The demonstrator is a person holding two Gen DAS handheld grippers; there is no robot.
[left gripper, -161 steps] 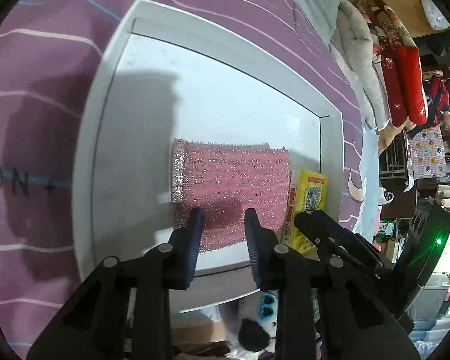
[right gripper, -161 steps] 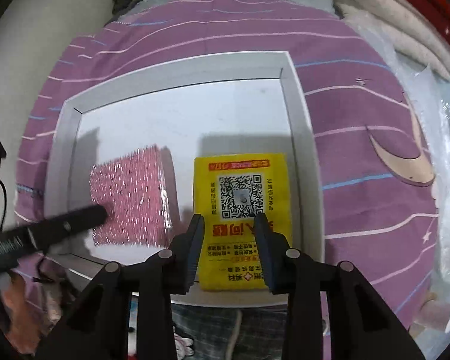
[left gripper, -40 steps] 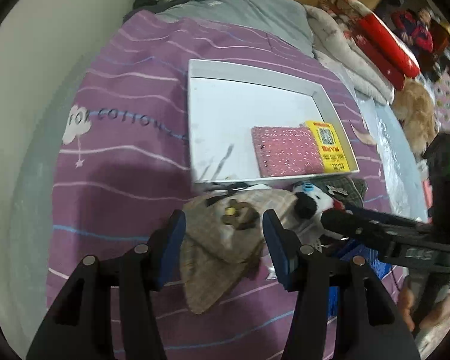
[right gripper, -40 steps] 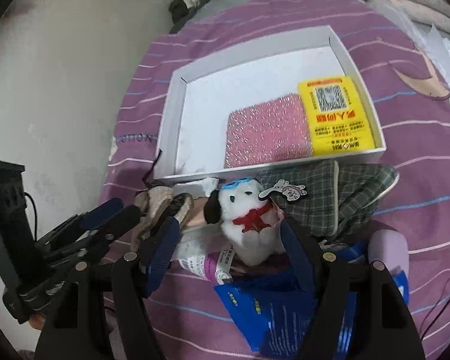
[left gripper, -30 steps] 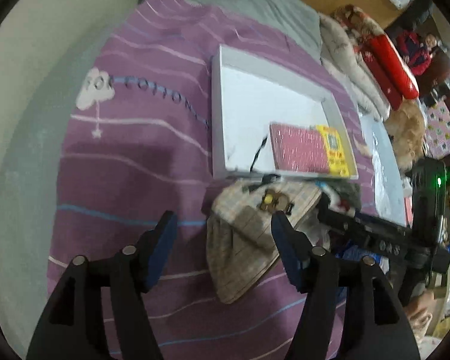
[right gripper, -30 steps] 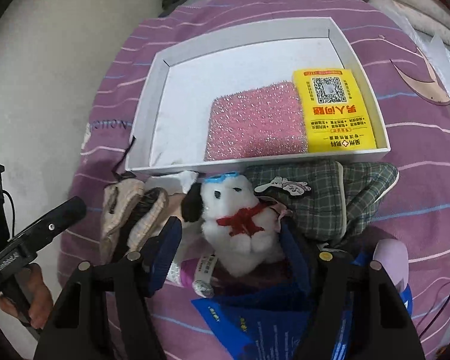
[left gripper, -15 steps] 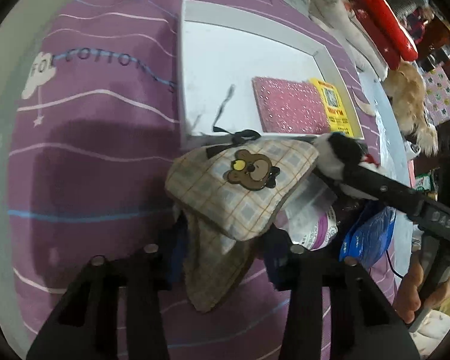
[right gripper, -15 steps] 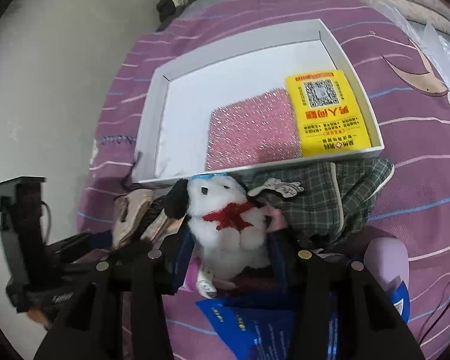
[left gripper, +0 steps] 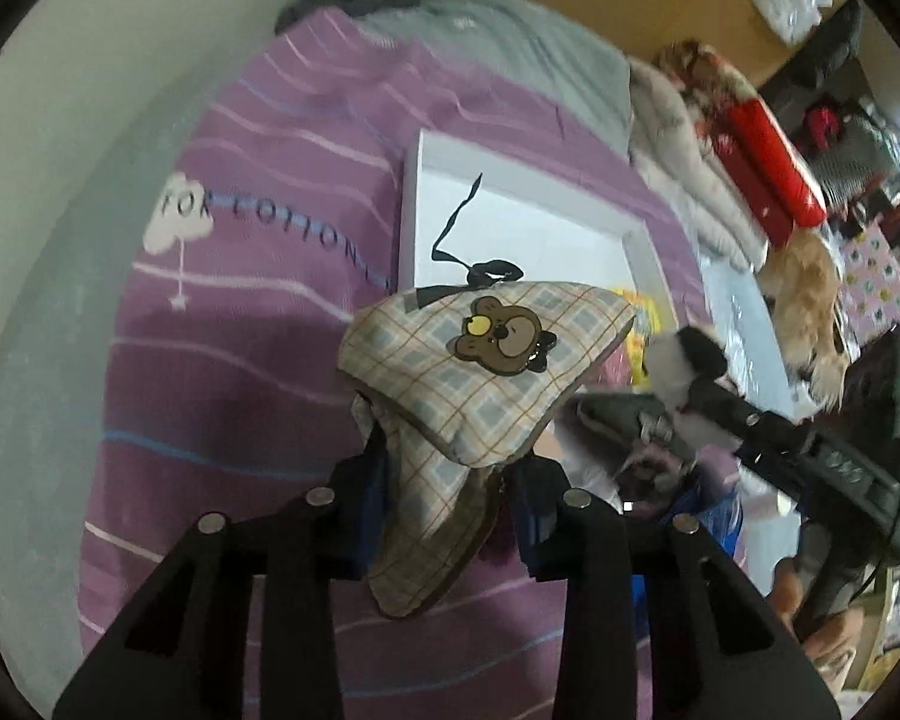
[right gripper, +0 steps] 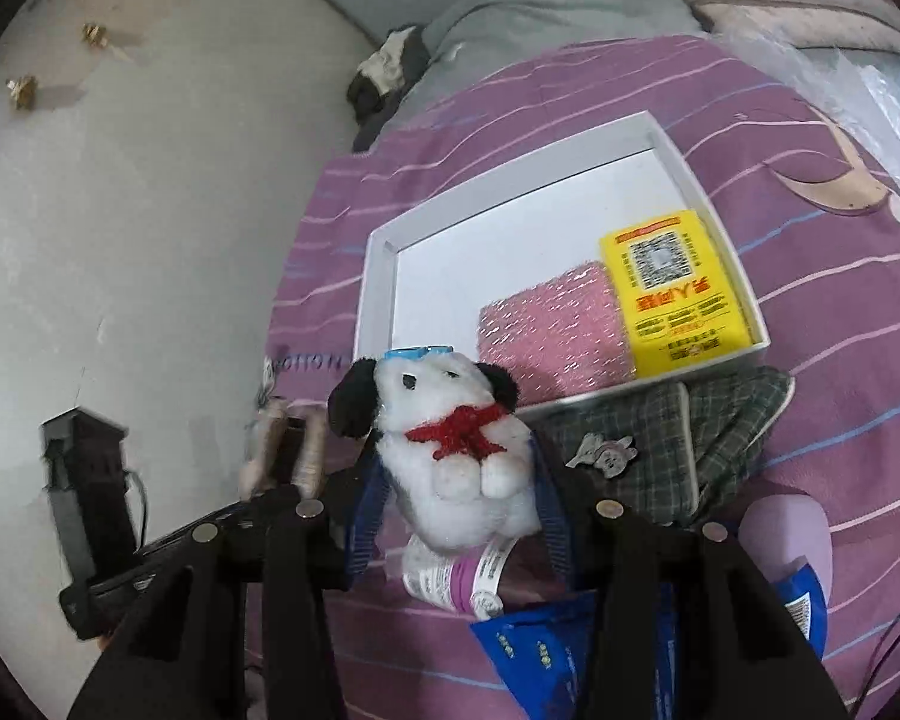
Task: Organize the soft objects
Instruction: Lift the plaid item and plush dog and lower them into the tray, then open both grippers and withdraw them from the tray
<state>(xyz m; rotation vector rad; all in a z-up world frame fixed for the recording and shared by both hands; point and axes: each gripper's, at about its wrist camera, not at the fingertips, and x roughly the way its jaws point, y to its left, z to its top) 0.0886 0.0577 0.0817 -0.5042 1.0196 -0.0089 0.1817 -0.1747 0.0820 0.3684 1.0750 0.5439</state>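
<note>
Already the pink sponge (right gripper: 552,336) and yellow packet (right gripper: 678,294) lie in the white tray (right gripper: 378,276); the left gripper (left gripper: 444,492) grips a plaid bear pouch (left gripper: 486,372), the right gripper (right gripper: 456,510) a plush dog (right gripper: 456,438), both lifted before the tray, unplaced

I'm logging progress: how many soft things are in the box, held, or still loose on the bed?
In white box: 2, pink glittery sponge, yellow packet
Held: 2, beige plaid pouch, white plush dog
Loose: 1, green plaid pouch
Total: 5

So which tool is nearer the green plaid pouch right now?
Right. The right tool, gripping the plush dog, sits just beside the green plaid pouch; the left tool holds the beige pouch farther off.
</note>
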